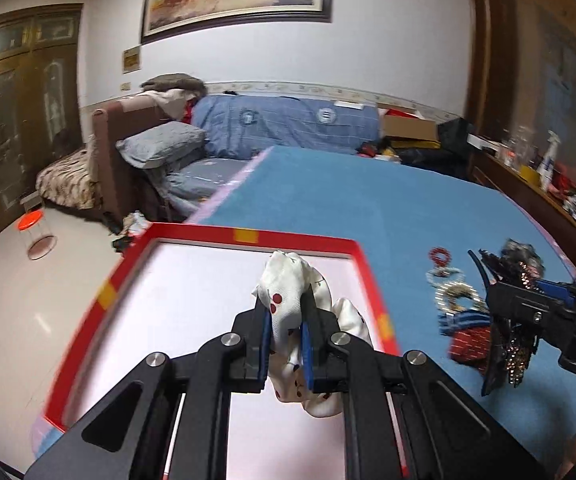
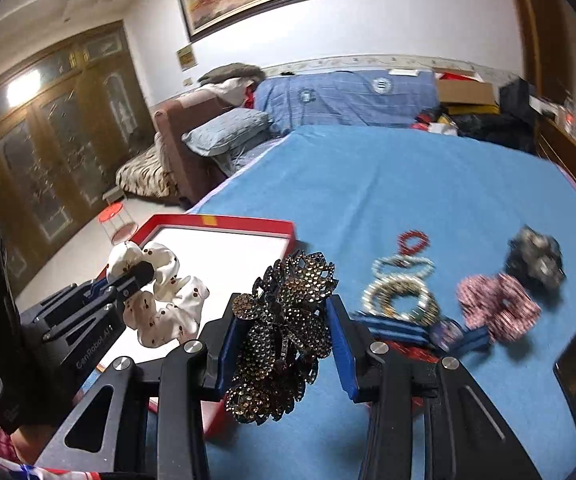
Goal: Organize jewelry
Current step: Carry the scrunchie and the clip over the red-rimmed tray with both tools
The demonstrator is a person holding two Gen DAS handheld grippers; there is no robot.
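1. Progress, judged: the task looked early. The red-rimmed tray showed a bare white floor in both views, with nothing lying in it.
2. Two pieces were in hand. The rest lay on the blue bench, right of the tray and outside it.
3. Left on the bench: a red bead ring, a pale bead bracelet, a gold and silver bracelet, a pink scrunchie, a dark grey scrunchie and blue striped bands. All were motion-blurred, so the count was uncertain.
4. Left gripper: clamped on a white scrunchie with red cherry print. The scrunchie was pinched between the blue pads and hung over the tray's right part, above its white floor. No contact with the floor was seen.
5. Right gripper: closed partway on a dark rhinestone hair clip, flower-shaped, held between the blue pads. The clip hung at the tray's right rim, half over the blue cloth.
6. The right wrist view showed the two grippers side by side, left one further over the tray.
7. Remaining, judged: setting both held pieces down, then the bench pieces.
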